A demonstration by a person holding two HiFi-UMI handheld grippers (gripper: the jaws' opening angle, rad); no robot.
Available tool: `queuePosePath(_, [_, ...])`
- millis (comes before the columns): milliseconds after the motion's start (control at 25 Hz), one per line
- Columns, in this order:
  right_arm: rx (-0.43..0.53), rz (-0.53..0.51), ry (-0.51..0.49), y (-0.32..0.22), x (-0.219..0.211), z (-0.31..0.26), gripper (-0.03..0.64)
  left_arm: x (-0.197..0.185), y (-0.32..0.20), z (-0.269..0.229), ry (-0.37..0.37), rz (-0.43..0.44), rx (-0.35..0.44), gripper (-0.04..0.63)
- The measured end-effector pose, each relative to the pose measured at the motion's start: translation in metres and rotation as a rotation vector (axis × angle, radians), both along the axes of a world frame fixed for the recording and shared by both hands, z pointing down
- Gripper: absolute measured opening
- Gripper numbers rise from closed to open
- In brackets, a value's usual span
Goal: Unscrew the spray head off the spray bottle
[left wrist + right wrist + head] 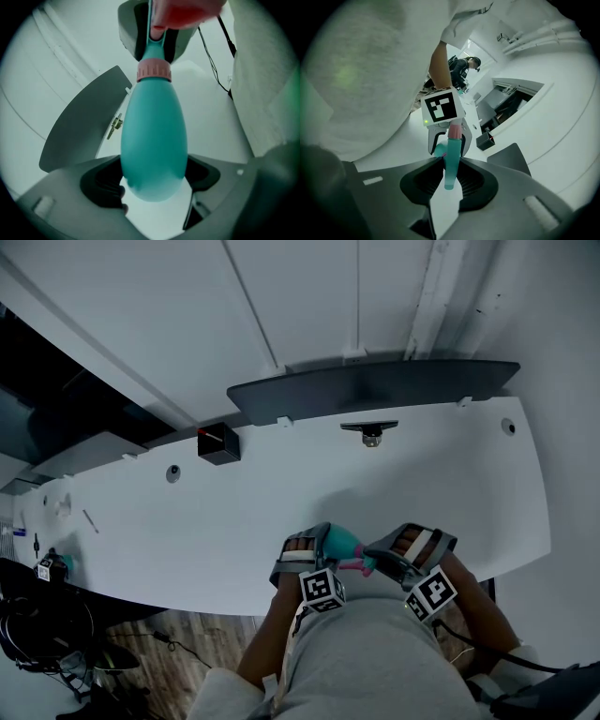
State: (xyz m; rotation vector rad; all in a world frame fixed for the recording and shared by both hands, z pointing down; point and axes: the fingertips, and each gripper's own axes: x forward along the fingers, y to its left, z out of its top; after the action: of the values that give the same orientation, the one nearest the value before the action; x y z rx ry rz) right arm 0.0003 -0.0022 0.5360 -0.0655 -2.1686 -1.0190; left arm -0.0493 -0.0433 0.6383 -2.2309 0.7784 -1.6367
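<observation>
White desk [281,512]: you hold the spray bottle [154,131] in the air just over its near edge. Left gripper [152,183] clamps the body, prob. so it can't spin; right gripper [449,176] pinches the spray head [451,159], ready to twist.

Dim, teal cast; fisheye warp w/ dark corners

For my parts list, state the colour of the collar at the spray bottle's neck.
Pink collar on a teal bottle; best in the left gripper view.
</observation>
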Motion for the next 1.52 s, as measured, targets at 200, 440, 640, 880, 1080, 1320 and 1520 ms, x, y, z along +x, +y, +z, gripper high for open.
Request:
queuePosePath(200, [-0.241, 0.216, -0.182, -0.011, -0.004, -0.008, 0.119, -0.008, -0.012, -0.004, -0.012, -0.083, 0.061, 0.394])
queuePosePath(440, [-1.166, 0.603, -0.706, -0.026, 0.000, -0.048, 0.336, -0.034, -0.033, -0.014, -0.058, -0.207, 0.174, 0.394])
queuePosePath(640, [-1.696, 0.901, -1.015, -0.050, 0.005, -0.042, 0.342, -0.041, -0.042, -0.022, -0.082, -0.236, 0.238, 0.394])
queuePosePath(880, [-1.704, 1.060, -0.936, -0.054, -0.002, -0.020, 0.248, -0.039, -0.042, -0.022, -0.110, -0.224, 0.253, 0.394])
queuePosePath(1080, [-1.424, 0.997, -0.763, -0.052, -0.003, -0.019, 0.107, -0.038, -0.041, -0.022, -0.100, -0.226, 0.249, 0.394])
queuePosePath(1320, [-0.310, 0.404, -0.191, -0.028, -0.007, -0.018, 0.081, -0.030, -0.036, -0.016, -0.082, -0.186, 0.244, 0.394])
queuePosePath(1520, [-0.224, 0.357, -0.163, -0.027, -0.006, -0.017, 0.081, -0.027, -0.037, -0.018, -0.081, -0.191, 0.244, 0.394])
